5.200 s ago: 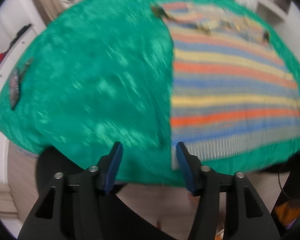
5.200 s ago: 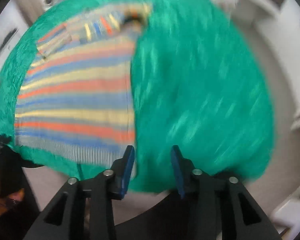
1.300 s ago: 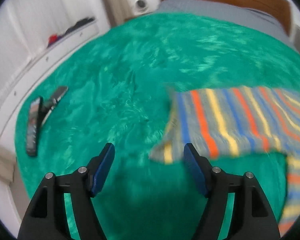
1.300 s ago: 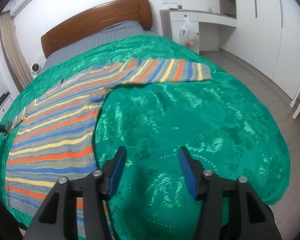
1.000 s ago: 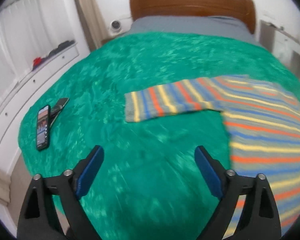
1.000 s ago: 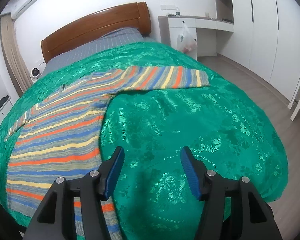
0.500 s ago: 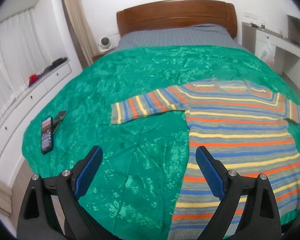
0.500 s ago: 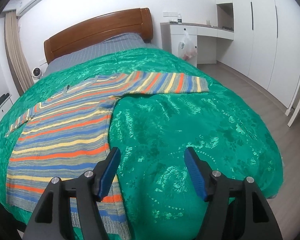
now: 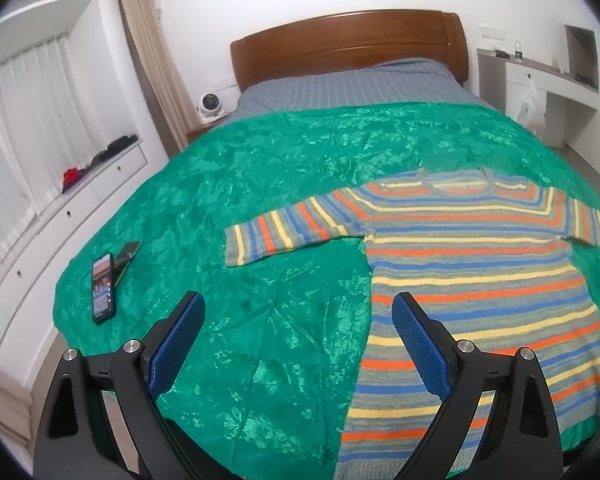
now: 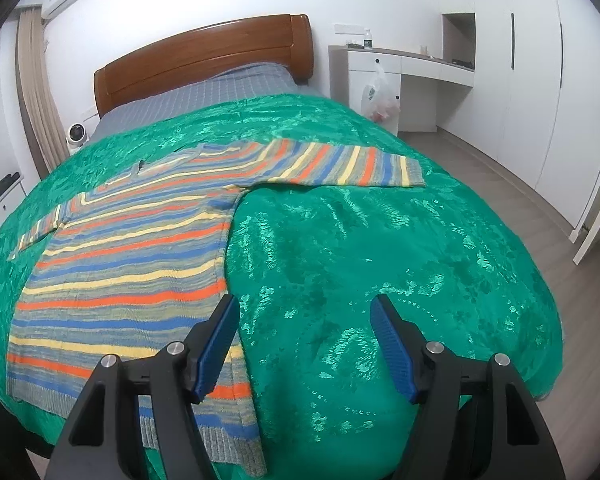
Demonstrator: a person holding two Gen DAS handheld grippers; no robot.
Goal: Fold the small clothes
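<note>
A striped sweater (image 9: 472,280) in orange, blue, yellow and grey lies flat on the green bedspread (image 9: 260,184), both sleeves spread out sideways. It also shows in the right wrist view (image 10: 132,256). My left gripper (image 9: 298,338) is open and empty, held above the bed's near edge, left of the sweater's hem. My right gripper (image 10: 304,338) is open and empty, above the near edge just right of the sweater's side seam.
A phone (image 9: 103,287) and a dark object beside it lie on the bedspread's left part. A wooden headboard (image 9: 348,46) stands at the far end. White drawers (image 9: 60,208) run along the left, a desk (image 10: 404,80) and wardrobes on the right.
Both grippers have pulled back and risen from the bed and opened wider. The sweater, with its sleeves spread out, now lies flat and released.
</note>
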